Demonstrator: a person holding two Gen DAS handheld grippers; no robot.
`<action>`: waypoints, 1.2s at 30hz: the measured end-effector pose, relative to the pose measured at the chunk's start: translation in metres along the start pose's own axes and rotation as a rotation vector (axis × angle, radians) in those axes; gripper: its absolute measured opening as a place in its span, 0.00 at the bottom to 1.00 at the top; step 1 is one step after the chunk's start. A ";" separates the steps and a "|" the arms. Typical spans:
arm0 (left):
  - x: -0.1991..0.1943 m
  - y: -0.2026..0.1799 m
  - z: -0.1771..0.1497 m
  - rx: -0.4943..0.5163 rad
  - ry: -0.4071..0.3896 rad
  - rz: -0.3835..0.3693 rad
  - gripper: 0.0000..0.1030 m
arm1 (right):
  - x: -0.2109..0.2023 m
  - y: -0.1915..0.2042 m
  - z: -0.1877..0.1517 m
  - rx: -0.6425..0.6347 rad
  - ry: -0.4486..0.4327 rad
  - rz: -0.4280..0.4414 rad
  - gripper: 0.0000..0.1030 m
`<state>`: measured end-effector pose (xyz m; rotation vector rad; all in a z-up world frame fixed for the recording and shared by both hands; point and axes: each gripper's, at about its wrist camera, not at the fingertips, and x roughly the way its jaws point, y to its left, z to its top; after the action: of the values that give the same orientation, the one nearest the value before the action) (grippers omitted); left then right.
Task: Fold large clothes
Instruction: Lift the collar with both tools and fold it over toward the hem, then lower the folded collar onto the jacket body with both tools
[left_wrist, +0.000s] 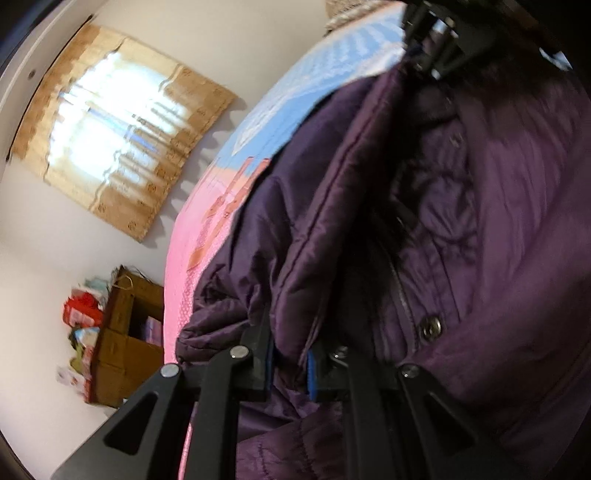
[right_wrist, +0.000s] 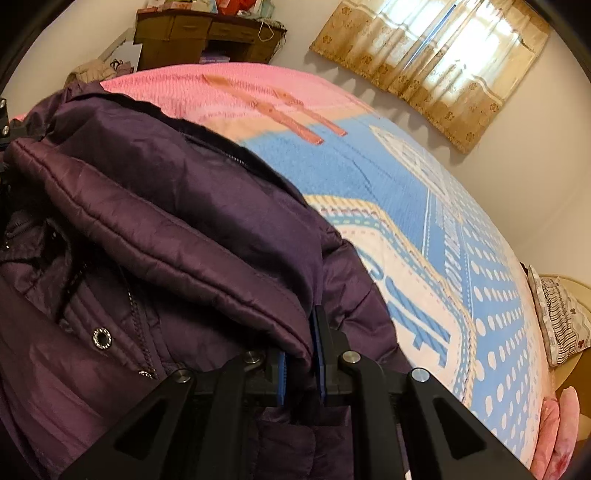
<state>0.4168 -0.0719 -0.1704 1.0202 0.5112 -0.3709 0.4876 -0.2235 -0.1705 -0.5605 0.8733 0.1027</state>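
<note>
- Purple padded jacket (right_wrist: 155, 206) lies bunched on the bed (right_wrist: 461, 258), over the pink/blue blanket; zip and a snap button (right_wrist: 101, 338) face up.
- Left gripper (left_wrist: 290, 363): jaws closed on a thick padded edge of the jacket. Right gripper (right_wrist: 299, 365): same, clamped on a rolled fold near the blanket side.
- Handling, prob.: soft, puffy, light for its bulk; shell looks shiny so likely slippery, and padding will spring back. Best hold = seams/hem edges w/ several layers, not the smooth panel.
- Zip teeth & snaps could snag the pads.
- Around: curtain (right_wrist: 436, 55) on the far wall, brown desk (right_wrist: 207, 37) w/ clutter, pillow (right_wrist: 557, 317) at the bed's end.
- Nothing on the blanket near the jacket blocks a fold; its own bulk is the main obstacle.
</note>
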 end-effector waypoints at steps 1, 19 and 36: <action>0.000 -0.001 0.000 0.007 0.002 0.000 0.13 | 0.001 0.001 -0.001 -0.002 0.006 -0.001 0.11; 0.008 -0.010 -0.001 -0.012 0.010 0.002 0.11 | -0.071 -0.040 0.018 0.170 -0.015 0.187 0.45; -0.050 0.087 0.002 -0.446 -0.131 -0.053 0.67 | 0.003 0.013 0.027 0.403 0.105 0.220 0.48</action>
<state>0.4214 -0.0290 -0.0796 0.5490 0.4760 -0.3478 0.5038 -0.1991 -0.1649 -0.0921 1.0239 0.0942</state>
